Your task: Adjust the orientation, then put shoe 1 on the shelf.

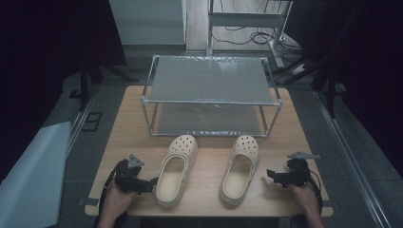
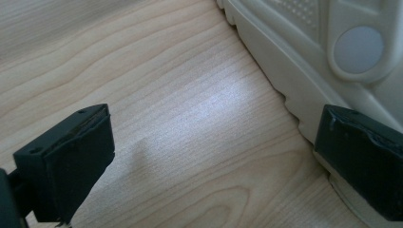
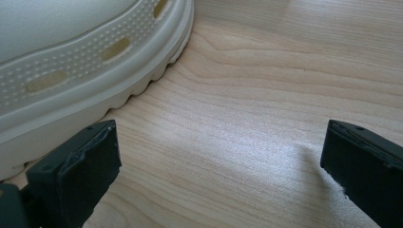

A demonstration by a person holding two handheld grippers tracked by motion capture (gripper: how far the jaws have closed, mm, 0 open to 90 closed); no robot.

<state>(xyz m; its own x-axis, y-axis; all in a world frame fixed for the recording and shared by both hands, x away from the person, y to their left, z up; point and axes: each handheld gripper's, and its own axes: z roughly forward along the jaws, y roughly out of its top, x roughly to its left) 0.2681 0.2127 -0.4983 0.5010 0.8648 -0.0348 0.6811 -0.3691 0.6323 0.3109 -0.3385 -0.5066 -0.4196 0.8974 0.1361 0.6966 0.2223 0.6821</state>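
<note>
Two cream clogs lie side by side on the wooden counter, toes toward a metal rack. The left clog sits just beside the left gripper. The right clog sits near the right gripper. Both grippers are wide apart and hold nothing.

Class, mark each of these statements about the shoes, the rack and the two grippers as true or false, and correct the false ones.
1. Both clogs, the left clog and the right clog, lie on the table. True.
2. The left gripper holds a clog. False: its jaws are open beside the left clog.
3. The rack holds a shoe. False: both shelves are bare.
4. The right gripper is open. True.
5. The clogs' toes point toward the rack. True.
</note>
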